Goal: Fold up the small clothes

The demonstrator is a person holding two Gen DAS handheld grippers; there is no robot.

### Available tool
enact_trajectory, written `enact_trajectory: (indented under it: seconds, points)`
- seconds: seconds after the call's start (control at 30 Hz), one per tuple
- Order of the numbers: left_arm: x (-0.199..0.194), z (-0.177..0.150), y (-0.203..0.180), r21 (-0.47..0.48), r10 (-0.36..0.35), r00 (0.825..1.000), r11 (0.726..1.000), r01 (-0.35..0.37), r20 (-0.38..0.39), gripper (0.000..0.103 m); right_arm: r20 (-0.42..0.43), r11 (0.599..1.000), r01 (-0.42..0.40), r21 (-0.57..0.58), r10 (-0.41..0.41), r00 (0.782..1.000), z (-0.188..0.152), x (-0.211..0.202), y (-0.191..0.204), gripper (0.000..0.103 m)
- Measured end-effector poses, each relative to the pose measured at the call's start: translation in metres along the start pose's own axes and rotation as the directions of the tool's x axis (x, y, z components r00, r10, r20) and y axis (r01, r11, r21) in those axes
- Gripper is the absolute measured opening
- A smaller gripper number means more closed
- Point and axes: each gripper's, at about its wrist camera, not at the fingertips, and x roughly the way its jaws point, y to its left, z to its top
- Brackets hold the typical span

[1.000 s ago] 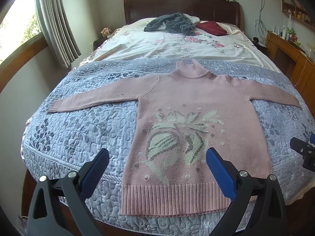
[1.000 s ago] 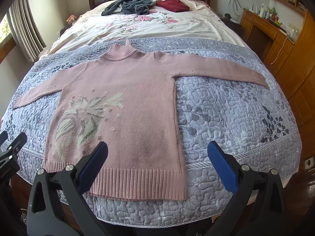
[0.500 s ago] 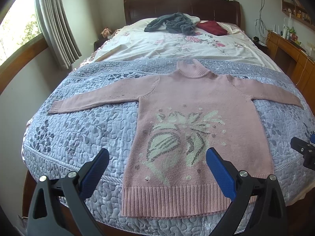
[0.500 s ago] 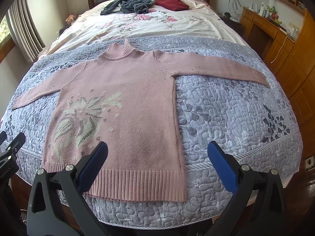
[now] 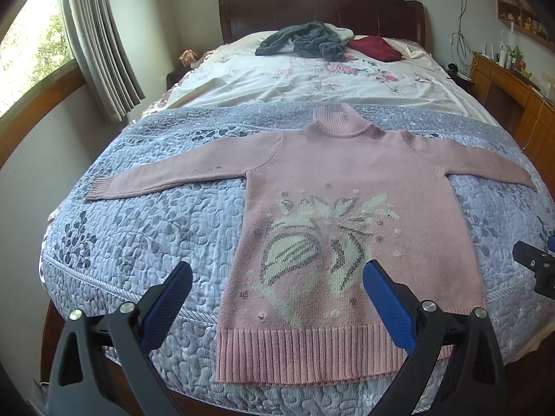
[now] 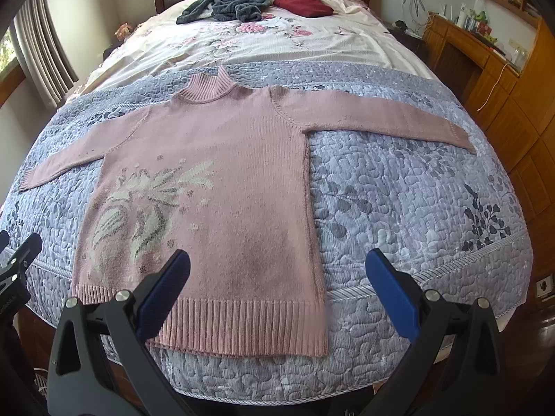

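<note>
Pink sweater (image 5: 350, 187) with cream-grey floral motif on lavender leaf-patterned quilt (image 5: 145, 228).

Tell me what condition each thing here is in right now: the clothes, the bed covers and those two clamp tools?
Pink sweater: spread flat, front up, both sleeves out, unfolded.
Left tool: open, holding nothing, above the hem.
Right tool: open, holding nothing.
Grey quilt: laid smooth under the sweater.
Floral sheet: wrinkled.
Grey garment: crumpled in a heap near the headboard.
Dark red item: lying beside it; folded or not, cannot tell.
</note>
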Motion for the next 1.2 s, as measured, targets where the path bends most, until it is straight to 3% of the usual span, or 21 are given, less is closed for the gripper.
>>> enact_trajectory:
  seconds: [1.2]
  points:
    - [-0.0025,0.0,0.0018,0.0,0.009,1.0,1.0,-0.009,0.008,0.099,0.011,1.0,0.002,-0.006,-0.002,1.0,0.0018,-0.0052,0.0015,0.1]
